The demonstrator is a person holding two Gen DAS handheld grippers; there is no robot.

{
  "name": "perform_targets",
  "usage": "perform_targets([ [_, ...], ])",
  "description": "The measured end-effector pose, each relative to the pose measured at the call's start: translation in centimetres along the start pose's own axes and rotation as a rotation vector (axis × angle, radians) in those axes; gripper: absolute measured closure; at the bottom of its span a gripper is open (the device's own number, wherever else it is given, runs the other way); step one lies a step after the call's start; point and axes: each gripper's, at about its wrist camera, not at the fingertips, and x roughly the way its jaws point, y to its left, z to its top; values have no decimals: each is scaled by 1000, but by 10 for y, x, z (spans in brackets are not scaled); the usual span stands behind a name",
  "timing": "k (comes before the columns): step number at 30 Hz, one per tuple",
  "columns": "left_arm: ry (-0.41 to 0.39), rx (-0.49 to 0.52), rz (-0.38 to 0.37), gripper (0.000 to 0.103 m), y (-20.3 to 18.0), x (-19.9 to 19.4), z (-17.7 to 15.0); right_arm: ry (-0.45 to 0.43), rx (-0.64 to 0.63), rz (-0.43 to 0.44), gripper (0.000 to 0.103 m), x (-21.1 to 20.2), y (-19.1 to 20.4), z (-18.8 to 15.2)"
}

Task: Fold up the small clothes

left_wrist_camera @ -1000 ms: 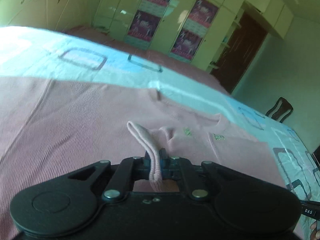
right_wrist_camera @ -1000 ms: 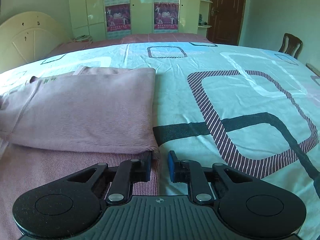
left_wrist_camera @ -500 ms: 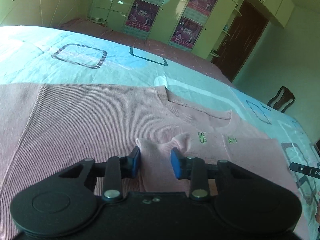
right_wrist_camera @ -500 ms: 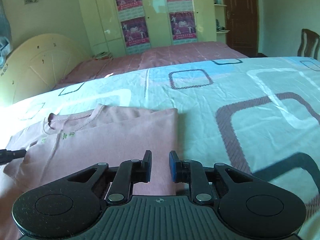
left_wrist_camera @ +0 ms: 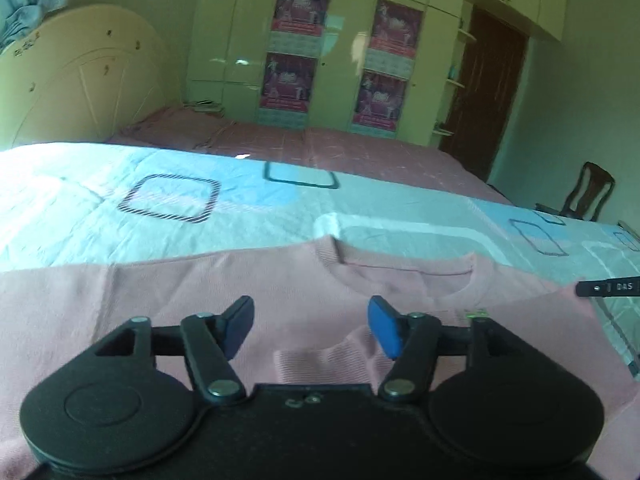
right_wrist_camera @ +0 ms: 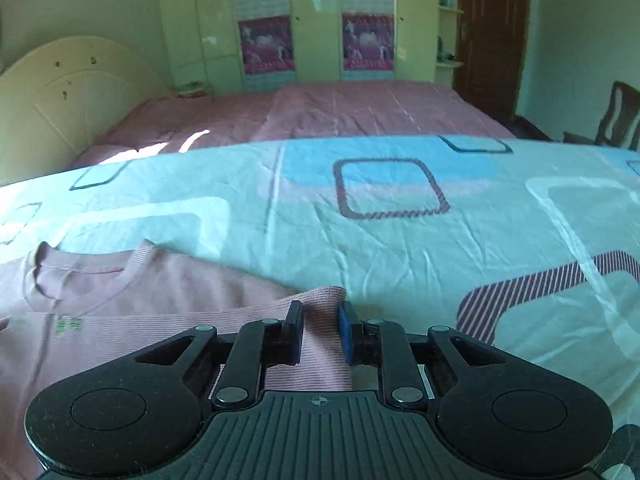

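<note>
A pink ribbed sweater (left_wrist_camera: 192,292) lies flat on the bed, its round neckline (left_wrist_camera: 404,274) toward the far side. My left gripper (left_wrist_camera: 312,314) hovers just above it, its jaws opening and wide apart. Nothing is pinched between them. A folded-in sleeve cuff (left_wrist_camera: 316,358) rests on the sweater below the gap. In the right wrist view the sweater (right_wrist_camera: 160,292) fills the lower left. My right gripper (right_wrist_camera: 320,318) stands narrowly open over a ribbed corner (right_wrist_camera: 326,294) of the folded layer; cloth shows in the gap, unpinched. One right finger (left_wrist_camera: 604,288) pokes in at the left view's right edge.
The light blue bedsheet (right_wrist_camera: 400,240) with square patterns spreads beyond and to the right of the sweater. A pink cover (right_wrist_camera: 360,112) lies further back. A cream headboard (left_wrist_camera: 80,80) stands at the left, a wardrobe (left_wrist_camera: 344,52) with posters behind, and a wooden chair (left_wrist_camera: 588,194) at the right.
My left gripper let go of the sleeve cuff it pinched, opened wide and rose slightly. My right gripper travelled along the sweater's folded edge to the ribbed corner near the neckline.
</note>
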Motion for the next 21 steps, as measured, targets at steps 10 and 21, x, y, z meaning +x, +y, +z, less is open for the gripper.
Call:
perform_targets([
  [10,124,-163,80,46,27,12,-14,41,287,32,82,17,-56,-5],
  [21,63,-123,3,93,18,24,-24,12,188,55,95,24,-56,-13],
])
